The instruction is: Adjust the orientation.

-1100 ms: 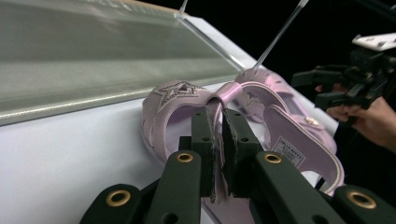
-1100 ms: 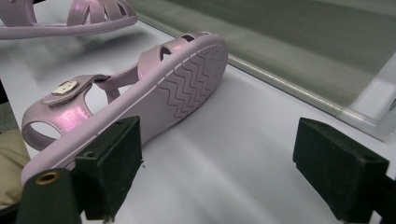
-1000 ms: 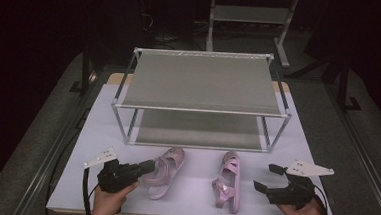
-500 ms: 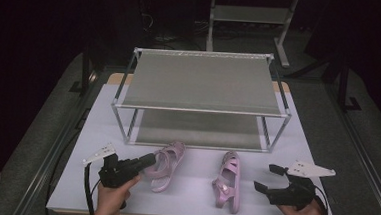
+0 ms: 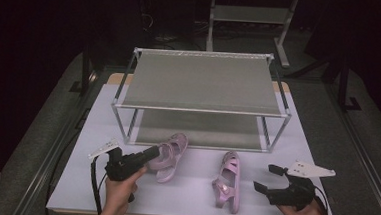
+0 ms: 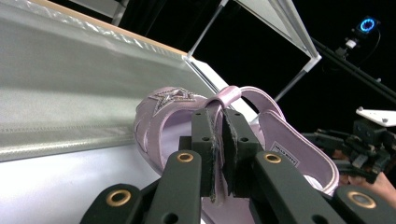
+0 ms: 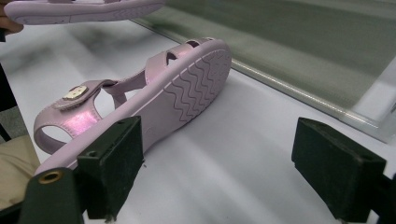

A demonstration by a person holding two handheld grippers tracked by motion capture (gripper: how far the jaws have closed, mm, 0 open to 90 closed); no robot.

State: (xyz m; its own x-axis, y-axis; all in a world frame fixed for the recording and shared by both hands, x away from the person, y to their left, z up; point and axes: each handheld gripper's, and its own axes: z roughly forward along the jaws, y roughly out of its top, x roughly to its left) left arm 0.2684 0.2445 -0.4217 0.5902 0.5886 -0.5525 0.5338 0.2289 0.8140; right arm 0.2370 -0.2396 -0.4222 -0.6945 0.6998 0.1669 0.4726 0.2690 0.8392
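The two-tier rack (image 5: 202, 83) stands just beyond both sandals, its lower shelf open toward the person. The left gripper (image 5: 148, 154) has its jaws pinched on the strap of the left sandal (image 5: 168, 151), toe aimed at that shelf. The right sandal (image 5: 226, 180) lies on its side on the table (image 5: 74, 180), long axis toward the rack, just left of the wide-open, empty right gripper (image 5: 268, 178).

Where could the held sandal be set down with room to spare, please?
Both tiers of the rack are bare, as is the table left of it. The front is crowded: the second sandal lies between the left gripper and right gripper.
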